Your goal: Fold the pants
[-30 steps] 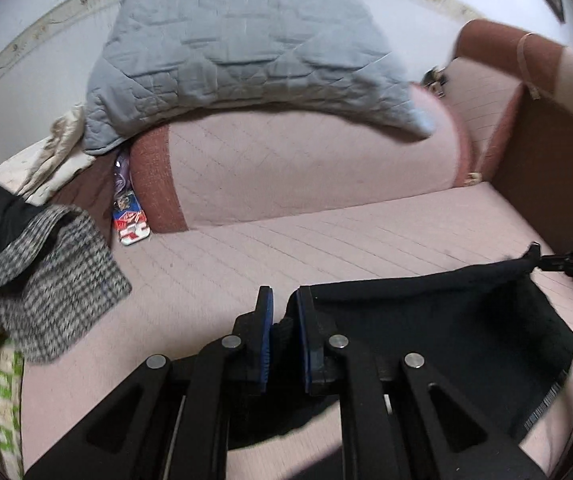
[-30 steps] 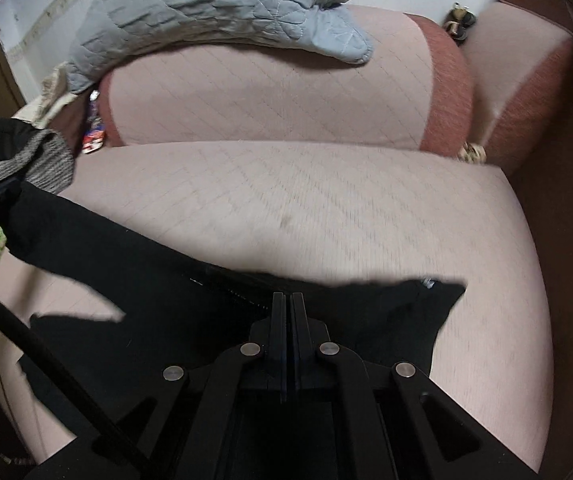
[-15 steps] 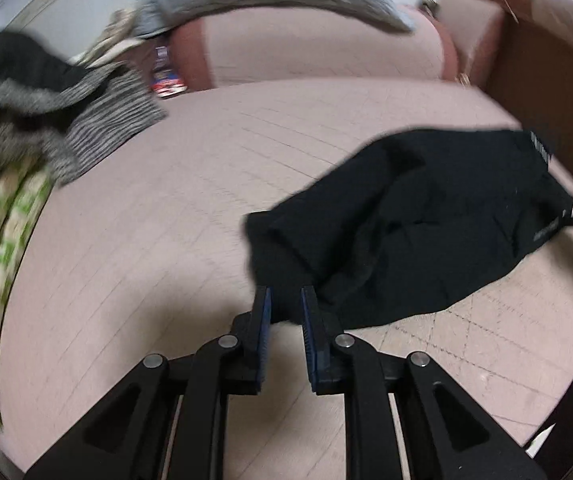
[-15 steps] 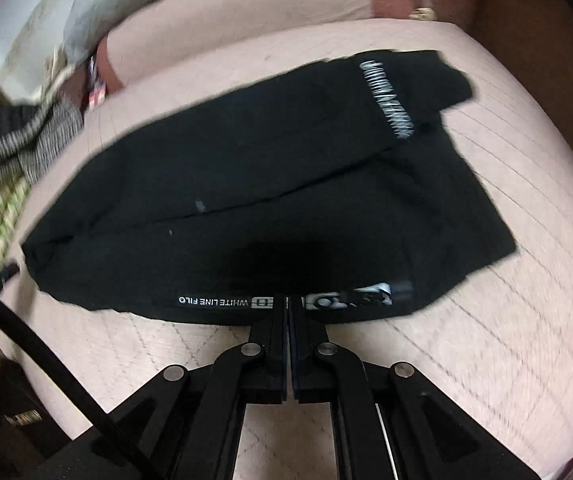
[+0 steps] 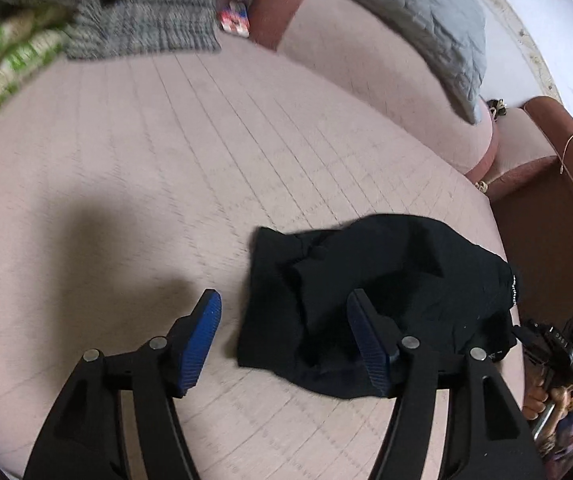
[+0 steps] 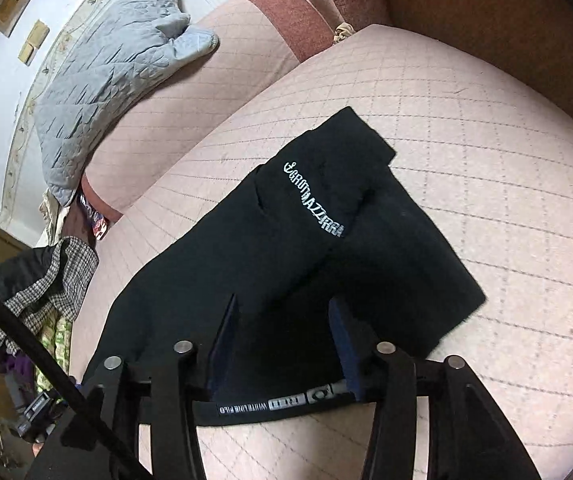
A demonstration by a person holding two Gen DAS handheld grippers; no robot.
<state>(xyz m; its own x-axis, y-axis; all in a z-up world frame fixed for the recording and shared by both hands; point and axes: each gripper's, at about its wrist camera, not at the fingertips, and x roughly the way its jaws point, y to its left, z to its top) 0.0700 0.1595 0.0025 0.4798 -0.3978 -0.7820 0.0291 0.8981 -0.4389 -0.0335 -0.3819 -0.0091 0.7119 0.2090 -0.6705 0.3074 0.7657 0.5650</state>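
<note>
The black pants lie folded in a loose bundle on the pink quilted sofa seat. In the right wrist view the pants show white lettering and a printed waistband at the near edge. My left gripper is open and empty, its blue pads either side of the bundle's left edge. My right gripper is open and empty, just above the waistband end of the pants.
A grey quilted blanket drapes over the sofa back. A pile of grey knit and green patterned clothes lies at the seat's left end. The brown armrest bounds the seat on the right.
Both grippers have opened and let go of the pants, which now rest folded on the seat. Both cameras have tilted and drawn back a little.
</note>
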